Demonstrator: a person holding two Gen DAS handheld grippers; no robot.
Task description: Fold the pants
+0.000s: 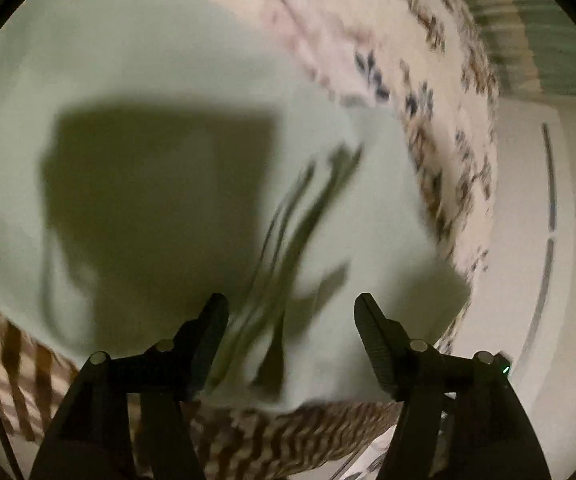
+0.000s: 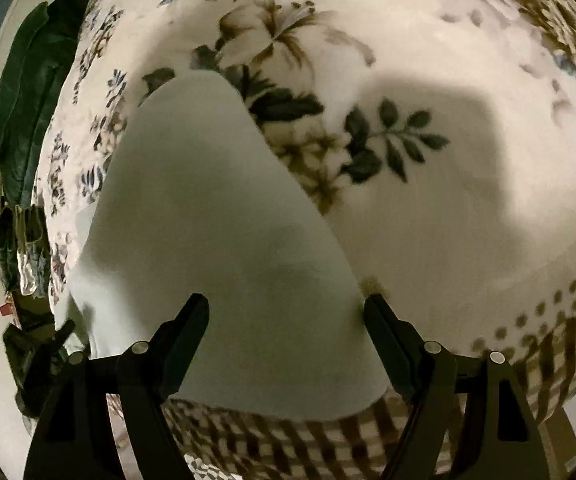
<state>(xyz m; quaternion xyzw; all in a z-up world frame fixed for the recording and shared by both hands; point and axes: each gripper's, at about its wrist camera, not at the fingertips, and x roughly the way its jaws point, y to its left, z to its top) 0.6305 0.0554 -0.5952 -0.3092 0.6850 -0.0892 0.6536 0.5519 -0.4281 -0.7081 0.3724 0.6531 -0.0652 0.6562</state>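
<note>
Under left tongs (image 1: pixel 291 304), blurred pants (image 1: pixel 168 80)

Both tongs, left tongs (image 1: pixel 291 308) and right tongs (image 2: pixel 286 307), are matte black, ribbed inside, with silver pivot pins.

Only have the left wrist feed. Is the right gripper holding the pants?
Observer: No. The right gripper is open, its fingers spread over the pale green pants with nothing pinched.
Operator: Cloth wrinkled there, like in my view?
Observer: No, it lies smooth there; no creases show.
Operator: Anything past the blanket on that side?
Observer: A dark leafy plant stands beyond the edge of the floral blanket.
</note>
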